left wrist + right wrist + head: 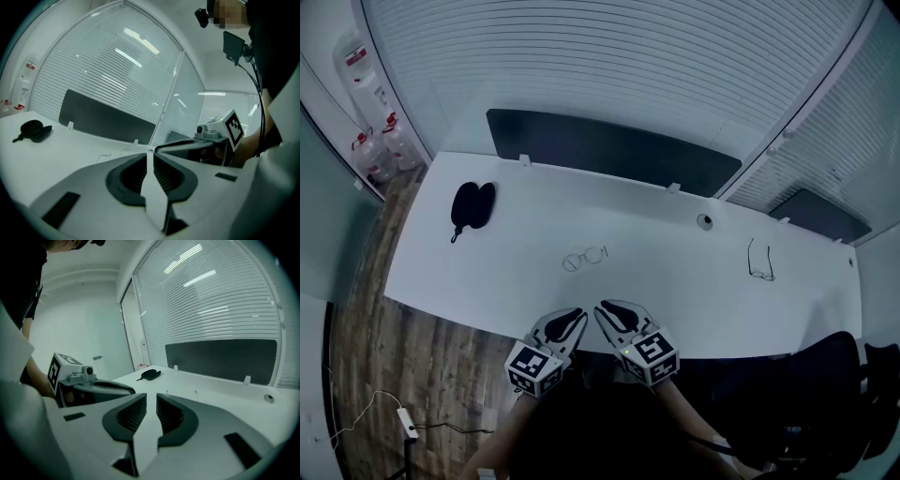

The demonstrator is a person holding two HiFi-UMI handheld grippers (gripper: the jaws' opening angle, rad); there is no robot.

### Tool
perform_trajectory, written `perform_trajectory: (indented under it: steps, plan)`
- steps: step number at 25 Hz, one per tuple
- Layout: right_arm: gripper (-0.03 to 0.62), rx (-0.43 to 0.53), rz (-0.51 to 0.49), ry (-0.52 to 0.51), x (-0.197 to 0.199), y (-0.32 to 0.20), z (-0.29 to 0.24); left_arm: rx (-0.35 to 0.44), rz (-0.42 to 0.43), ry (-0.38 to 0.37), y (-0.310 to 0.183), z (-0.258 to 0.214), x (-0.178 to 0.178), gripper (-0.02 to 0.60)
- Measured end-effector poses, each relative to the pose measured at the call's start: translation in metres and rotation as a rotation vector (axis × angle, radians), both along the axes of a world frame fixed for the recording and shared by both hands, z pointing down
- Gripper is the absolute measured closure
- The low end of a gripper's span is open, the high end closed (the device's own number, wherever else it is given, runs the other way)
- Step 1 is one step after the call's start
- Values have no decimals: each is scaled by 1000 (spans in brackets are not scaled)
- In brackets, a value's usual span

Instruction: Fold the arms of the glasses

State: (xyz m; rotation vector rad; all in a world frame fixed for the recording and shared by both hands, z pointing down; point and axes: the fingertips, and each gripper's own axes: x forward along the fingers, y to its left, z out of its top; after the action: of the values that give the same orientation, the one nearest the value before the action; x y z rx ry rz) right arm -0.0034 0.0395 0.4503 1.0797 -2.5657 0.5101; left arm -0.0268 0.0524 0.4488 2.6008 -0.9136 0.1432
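Note:
A thin-framed pair of glasses (pixel 585 257) lies with its arms out on the white table (pixel 487 272), a little left of the middle. My left gripper (pixel 577 314) and right gripper (pixel 602 307) hover side by side over the table's near edge, just short of those glasses. In the left gripper view the left gripper (pixel 150 153) shows a narrow gap between its pads, with only bare table behind. The right gripper (pixel 151 397) stands a little wider, with nothing between its pads. Each gripper view shows the other gripper alongside.
A second pair of glasses (pixel 760 261) lies at the right of the table. A black case (pixel 472 204) lies open at the far left. A round grommet (pixel 704 221) and a dark panel (pixel 609 150) sit along the back edge. A dark chair (pixel 825 375) stands at the near right.

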Motion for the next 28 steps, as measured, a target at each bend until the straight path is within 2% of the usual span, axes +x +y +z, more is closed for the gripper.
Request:
perform_trajectory:
  steps: [4, 10, 15, 18, 21, 28]
  plan:
    - [528, -14, 17, 60, 6, -20, 14, -14, -18, -14, -24, 17, -15, 537]
    - [501, -47, 29, 100, 11, -42, 31, -15, -29, -78, -55, 38, -27, 476]
    - [485, -59, 42, 134, 19, -59, 50, -10, -25, -176, -79, 66, -34, 424]
    - [476, -76, 45, 144, 23, -65, 59, -18, -10, -224, -92, 81, -36, 394]
    - [473, -89, 39, 162, 25, -69, 67, -27, -2, -242, -102, 89, -34, 382]
    - [459, -116, 25, 230, 36, -89, 89, 12, 51, -280, -120, 88, -19, 354]
